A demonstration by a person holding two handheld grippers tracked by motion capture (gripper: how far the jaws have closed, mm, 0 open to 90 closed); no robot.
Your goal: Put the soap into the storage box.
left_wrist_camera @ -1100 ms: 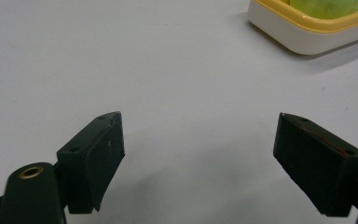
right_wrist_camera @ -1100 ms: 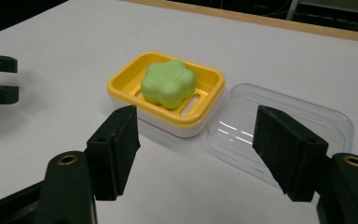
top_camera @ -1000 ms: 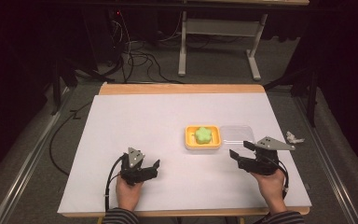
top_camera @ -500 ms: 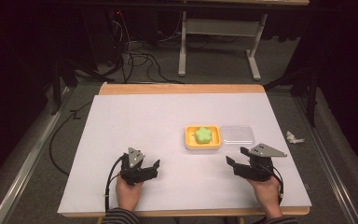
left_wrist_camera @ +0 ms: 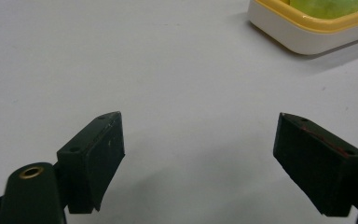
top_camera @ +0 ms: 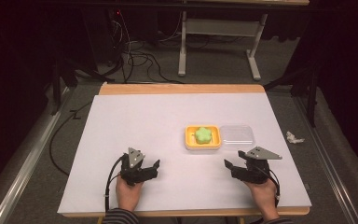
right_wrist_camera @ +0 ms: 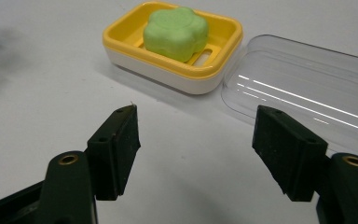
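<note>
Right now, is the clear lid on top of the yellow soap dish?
No, the clear lid lies on the table beside the yellow soap dish, leaving the green soap uncovered.

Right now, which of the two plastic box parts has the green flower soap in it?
The yellow soap dish holds the green flower soap. The clear lid beside it lies with nothing in it.

Green flower-shaped soap [right_wrist_camera: 176, 32] in yellow dish [right_wrist_camera: 121, 35]

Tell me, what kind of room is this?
Probably a lab or recording studio, not a home: a white-topped table stands in a dark room, loose cables trail across the floor behind it, and a metal desk frame stands beyond.
</note>
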